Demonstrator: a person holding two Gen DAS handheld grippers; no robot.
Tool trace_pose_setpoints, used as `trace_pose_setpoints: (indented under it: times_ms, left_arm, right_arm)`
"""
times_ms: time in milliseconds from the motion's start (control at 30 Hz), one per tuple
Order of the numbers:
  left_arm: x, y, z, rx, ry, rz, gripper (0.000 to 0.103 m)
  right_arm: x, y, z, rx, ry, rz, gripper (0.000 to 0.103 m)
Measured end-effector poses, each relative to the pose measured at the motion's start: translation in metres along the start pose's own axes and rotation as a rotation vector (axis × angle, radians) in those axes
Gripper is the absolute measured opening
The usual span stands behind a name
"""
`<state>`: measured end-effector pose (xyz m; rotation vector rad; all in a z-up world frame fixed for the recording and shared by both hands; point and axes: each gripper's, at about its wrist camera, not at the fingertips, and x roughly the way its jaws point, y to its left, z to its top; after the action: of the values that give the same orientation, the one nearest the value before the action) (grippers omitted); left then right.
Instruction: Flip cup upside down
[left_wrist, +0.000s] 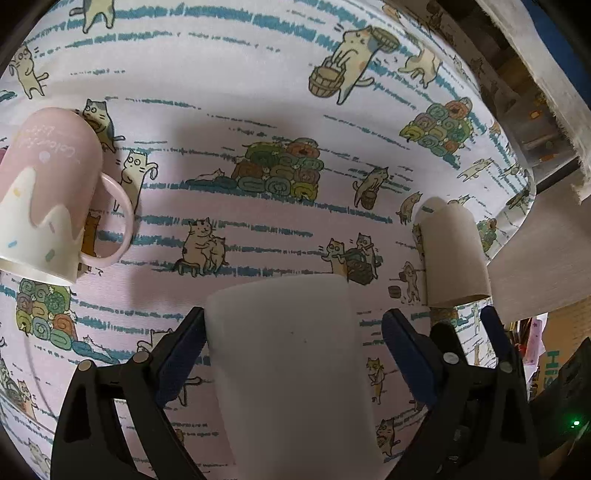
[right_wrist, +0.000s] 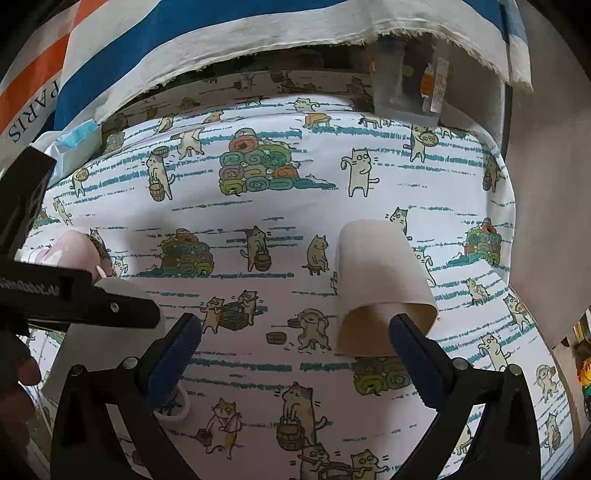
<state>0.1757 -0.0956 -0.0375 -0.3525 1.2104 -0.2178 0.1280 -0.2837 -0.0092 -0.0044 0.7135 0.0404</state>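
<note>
A white cup (left_wrist: 291, 369) stands upside down on the cat-print cloth, between the fingers of my left gripper (left_wrist: 293, 343). The jaws are open, with a gap on the right side of the cup. The cup also shows in the right wrist view (right_wrist: 110, 332), partly behind the left gripper's body. A beige cup (left_wrist: 454, 254) stands upside down to the right; it also shows in the right wrist view (right_wrist: 380, 291). My right gripper (right_wrist: 295, 354) is open and empty, just left of and in front of the beige cup. A pink and white mug (left_wrist: 51, 192) stands upside down at the left.
The cat-print tablecloth (right_wrist: 280, 229) covers the table. The table's right edge drops off beside the beige cup (left_wrist: 517, 229). A striped blue and white cloth (right_wrist: 221, 33) and a clear plastic box (right_wrist: 406, 85) stand at the back.
</note>
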Motion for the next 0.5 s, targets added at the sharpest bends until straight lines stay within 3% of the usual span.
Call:
trace_pose_setpoints:
  times_ms: [67,233,367,500]
  left_arm:
    - [0.004,0.000,0.000,-0.002,0.012,0.002,0.079]
    - [0.001,0.000,-0.003,0.007,-0.004,-0.021,0.078]
    - [-0.023,-0.009,-0.008,0.081,-0.089,-0.038,0.077]
    - [-0.048,-0.017,-0.009,0.144,-0.191,-0.019,0.076]
  right_arm:
    - [0.000,0.000,0.000,0.000,0.003,0.007,0.102]
    - [0.001,0.001,-0.001,0.013,0.016,0.069,0.102]
    - [-0.004,-0.003,-0.001,0.053,0.013,0.188,0.102]
    - [-0.009,-0.001,-0.001,0.065,-0.011,0.250,0.101]
